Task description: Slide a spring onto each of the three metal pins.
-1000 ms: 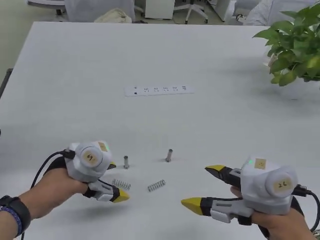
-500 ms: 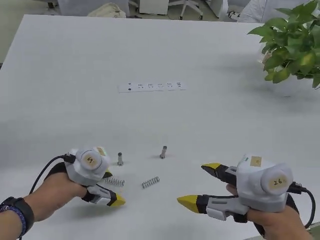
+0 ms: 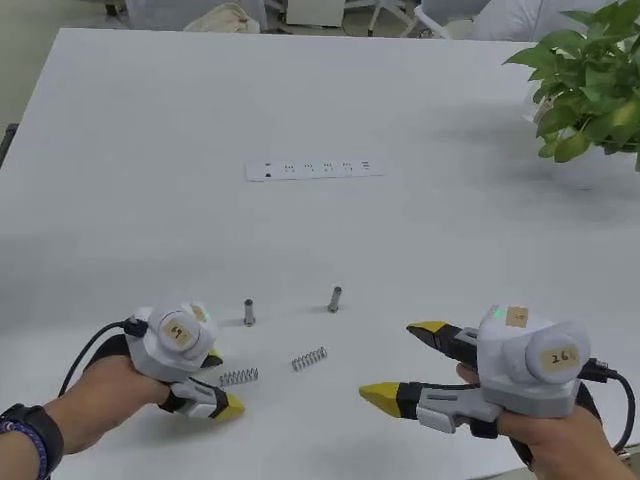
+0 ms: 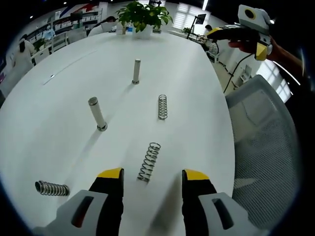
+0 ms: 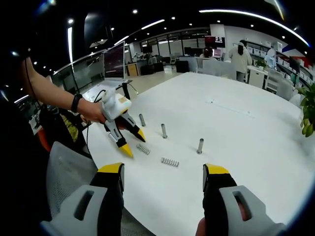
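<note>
Springs: three lie loose on the counter (image 3: 320,100), none on a pin yet. The nearest spring (image 4: 149,161) lies flat just ahead of the left tongs (image 4: 152,173), in line with the gap between the tips. The second spring (image 4: 162,106) is farther ahead, and the third spring (image 4: 51,188) is off to the left of those tips.
Pins: all stand upright and bare. The near pin (image 4: 97,113) is ahead and left of the left tongs, with the far pin (image 4: 136,71) beyond it. The third pin (image 5: 142,120) is just beside the left tongs.
Left tongs: released, tips spread, grasping nothing, low over the counter.
Right tongs (image 5: 163,169): released and empty, well apart from the springs and pins.
Step in hand: probably the first pick-up, lining up on the nearest spring.
Next move calls for: setting the tips either side of the coil and closing gently so it neither squashes nor flicks away. Then lift it, turn it upright and thread it over the near pin.
</note>
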{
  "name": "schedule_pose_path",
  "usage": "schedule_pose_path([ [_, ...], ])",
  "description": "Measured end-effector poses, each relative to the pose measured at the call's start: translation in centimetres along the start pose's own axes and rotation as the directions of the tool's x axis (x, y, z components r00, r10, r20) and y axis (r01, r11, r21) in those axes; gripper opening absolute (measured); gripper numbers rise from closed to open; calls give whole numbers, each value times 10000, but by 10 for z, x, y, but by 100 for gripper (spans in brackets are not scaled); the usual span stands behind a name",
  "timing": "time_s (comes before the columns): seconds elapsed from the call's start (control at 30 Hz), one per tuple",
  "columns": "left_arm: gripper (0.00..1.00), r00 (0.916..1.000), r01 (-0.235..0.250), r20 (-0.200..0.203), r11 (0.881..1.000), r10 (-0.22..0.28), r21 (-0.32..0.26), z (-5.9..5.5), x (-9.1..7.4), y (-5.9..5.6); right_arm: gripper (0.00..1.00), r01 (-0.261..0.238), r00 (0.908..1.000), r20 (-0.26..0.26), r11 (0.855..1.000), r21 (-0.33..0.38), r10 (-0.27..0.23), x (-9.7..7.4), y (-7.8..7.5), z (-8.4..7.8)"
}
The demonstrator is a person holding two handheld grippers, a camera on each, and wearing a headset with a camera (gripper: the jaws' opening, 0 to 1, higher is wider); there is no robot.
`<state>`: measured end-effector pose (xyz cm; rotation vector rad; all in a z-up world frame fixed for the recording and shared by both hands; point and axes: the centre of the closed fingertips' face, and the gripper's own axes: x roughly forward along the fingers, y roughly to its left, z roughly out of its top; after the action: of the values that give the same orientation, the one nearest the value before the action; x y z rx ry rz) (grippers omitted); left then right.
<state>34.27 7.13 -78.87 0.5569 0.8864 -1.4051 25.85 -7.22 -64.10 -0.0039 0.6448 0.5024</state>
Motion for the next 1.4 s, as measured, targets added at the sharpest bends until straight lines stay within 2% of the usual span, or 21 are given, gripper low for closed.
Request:
schedule_pose_path([
  [0.2, 40, 9999, -122, -84, 9996, 124, 256, -4, -2, -2, 63, 35, 10000, -31, 10000, -15, -35, -2, 0, -2],
  [0.43, 34, 9998, -159, -103, 9962, 168, 857, -3, 2, -14, 62, 79, 9999, -78, 10000, 31, -79, -5, 1, -6],
  [0.6, 27, 9988, -291, -342, 9818, 361, 1876, -6, 4, -18, 62, 88, 9999, -61, 10000, 18, -88, -6, 1, -6],
  [0.7, 18, 9980, -395, -401, 9740, 496, 2230, -8, 4, -19, 62, 93, 9999, -64, 10000, -20, -93, -6, 1, -5],
  [0.73, 13, 9977, -361, -459, 9672, 492, 2514, -8, 4, -21, 62, 84, 10000, -45, 10000, -29, -84, -6, 2, -4],
  [0.77, 7, 9980, -222, -525, 9678, 365, 2508, -9, 4, -24, 62, 79, 10000, -37, 10000, -35, -80, -6, 2, -4],
  [0.8, 6, 9975, -297, -540, 9609, 463, 2751, -9, 3, -25, 62, 78, 10000, -33, 10000, -41, -78, -6, 2, -4],
  [0.83, 4, 9973, -154, -653, 9606, 349, 2774, -11, 3, -27, 62, 71, 10000, -38, 10000, -44, -71, -6, 2, -4],
  [0.93, 2, 9969, -286, -622, 9618, 472, 2724, -10, 3, -27, 61, 43, 10000, -37, 9999, -94, -43, -5, 3, -3],
  [1.07, 2, 9968, -342, -626, 9733, 497, 2270, -12, 3, -26, 61, -6, 10000, -26, 9999, -128, 6, -4, 5, -2],
  [1.17, 2, 9973, -422, -525, 9855, 514, 1646, -14, 0, -27, 61, -17, 10000, -18, 9999, -155, 17, -4, 6, -1],
  [1.4, 2, 9969, -753, -153, 9923, 772, 979, -18, -12, -27, 61, -120, 9999, -35, 9998, -169, 119, -3, 7, -4],
])
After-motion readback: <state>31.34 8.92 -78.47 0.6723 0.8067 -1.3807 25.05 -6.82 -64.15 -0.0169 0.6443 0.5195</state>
